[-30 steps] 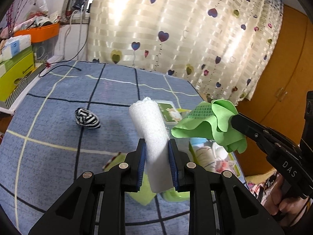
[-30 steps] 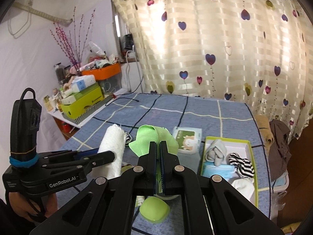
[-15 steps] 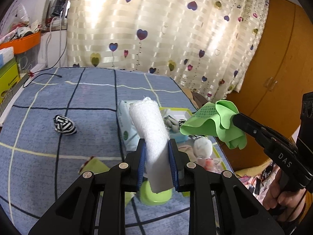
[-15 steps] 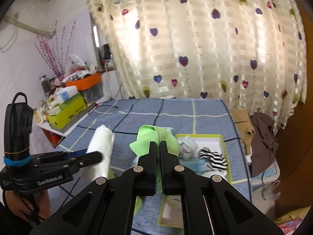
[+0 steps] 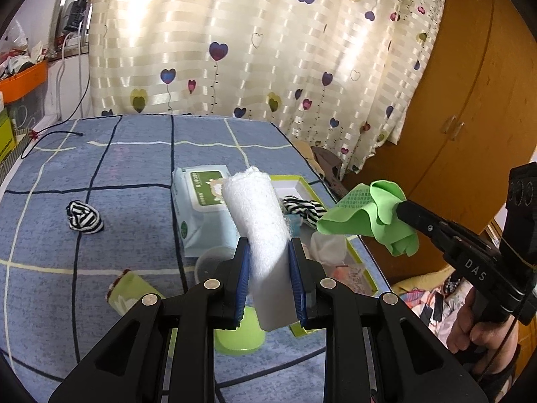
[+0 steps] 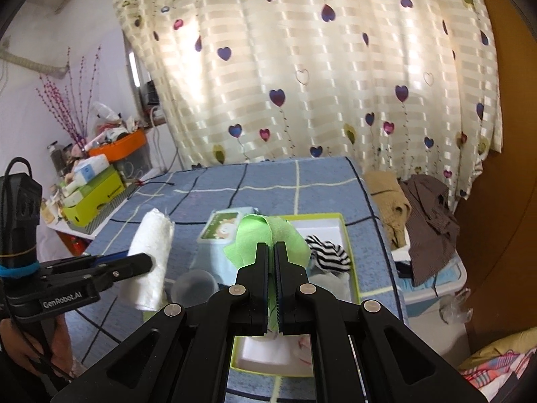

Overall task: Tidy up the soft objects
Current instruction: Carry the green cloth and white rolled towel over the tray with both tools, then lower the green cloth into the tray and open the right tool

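Note:
My left gripper (image 5: 267, 252) is shut on a rolled white towel (image 5: 258, 221), held upright above the blue checked bed; the towel also shows in the right wrist view (image 6: 151, 255). My right gripper (image 6: 272, 248) is shut on a crumpled green cloth (image 6: 265, 235), which also shows in the left wrist view (image 5: 372, 215), held above the green-rimmed tray (image 6: 349, 255). The tray holds a striped sock (image 6: 327, 252) and other soft items. Another striped sock (image 5: 84, 216) lies on the bed at the left.
A wet-wipes pack (image 5: 201, 208) lies beside the tray. A clear cup (image 5: 211, 262), a green lid (image 5: 240, 334) and a small green packet (image 5: 131, 294) sit near the bed's front. Clothes (image 6: 426, 215) pile at the bed's right; a cluttered shelf (image 6: 97, 181) stands left.
Both grippers have swung right with their loads, from over the middle of the bed to over the tray and wipes pack. Both grips are unchanged.

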{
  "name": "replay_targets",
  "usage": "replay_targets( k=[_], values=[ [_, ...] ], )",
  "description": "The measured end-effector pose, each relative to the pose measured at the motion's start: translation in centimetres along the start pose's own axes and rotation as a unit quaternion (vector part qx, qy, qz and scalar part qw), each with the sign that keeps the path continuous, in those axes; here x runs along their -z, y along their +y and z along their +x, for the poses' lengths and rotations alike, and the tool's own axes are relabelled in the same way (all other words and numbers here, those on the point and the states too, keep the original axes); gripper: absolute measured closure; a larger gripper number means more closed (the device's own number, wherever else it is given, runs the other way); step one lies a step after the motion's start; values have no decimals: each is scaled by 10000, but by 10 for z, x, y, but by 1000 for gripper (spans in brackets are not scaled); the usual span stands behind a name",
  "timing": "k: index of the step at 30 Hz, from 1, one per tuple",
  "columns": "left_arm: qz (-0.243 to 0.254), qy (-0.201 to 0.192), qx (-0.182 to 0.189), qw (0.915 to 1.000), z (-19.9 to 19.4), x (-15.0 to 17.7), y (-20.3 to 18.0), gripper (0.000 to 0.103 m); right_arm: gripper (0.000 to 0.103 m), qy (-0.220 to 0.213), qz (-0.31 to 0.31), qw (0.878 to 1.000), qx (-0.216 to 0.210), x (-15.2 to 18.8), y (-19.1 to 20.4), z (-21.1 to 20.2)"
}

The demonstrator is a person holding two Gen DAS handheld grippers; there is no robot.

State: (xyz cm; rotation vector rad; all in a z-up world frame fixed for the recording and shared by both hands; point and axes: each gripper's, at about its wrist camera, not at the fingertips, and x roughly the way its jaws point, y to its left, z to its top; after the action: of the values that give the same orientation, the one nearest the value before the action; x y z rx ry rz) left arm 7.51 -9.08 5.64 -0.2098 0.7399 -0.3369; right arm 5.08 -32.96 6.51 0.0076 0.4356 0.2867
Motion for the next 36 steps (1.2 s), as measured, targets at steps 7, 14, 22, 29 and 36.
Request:
replay_targets(
  k=[7, 14, 22, 29, 36],
  values=[
    [90, 82, 53, 9999, 6, 1, -9, 79, 99, 214, 174, 9995, 124, 20, -18, 3],
    [179, 182, 98, 9996, 14, 3, -18, 79, 99, 600, 369, 9972, 241, 48, -35, 14],
    [257, 315, 148, 9991, 24, 4, -26, 79, 99, 1068, 502, 9925, 306, 75, -48, 40],
    [279, 406, 146, 9987, 32, 5, -30, 79, 99, 1338, 554, 9891, 259, 87, -53, 68],
    [326, 492, 174, 9981, 40, 5, -35, 79, 99, 1315, 585, 9893, 236, 80, -63, 84]
  ],
)
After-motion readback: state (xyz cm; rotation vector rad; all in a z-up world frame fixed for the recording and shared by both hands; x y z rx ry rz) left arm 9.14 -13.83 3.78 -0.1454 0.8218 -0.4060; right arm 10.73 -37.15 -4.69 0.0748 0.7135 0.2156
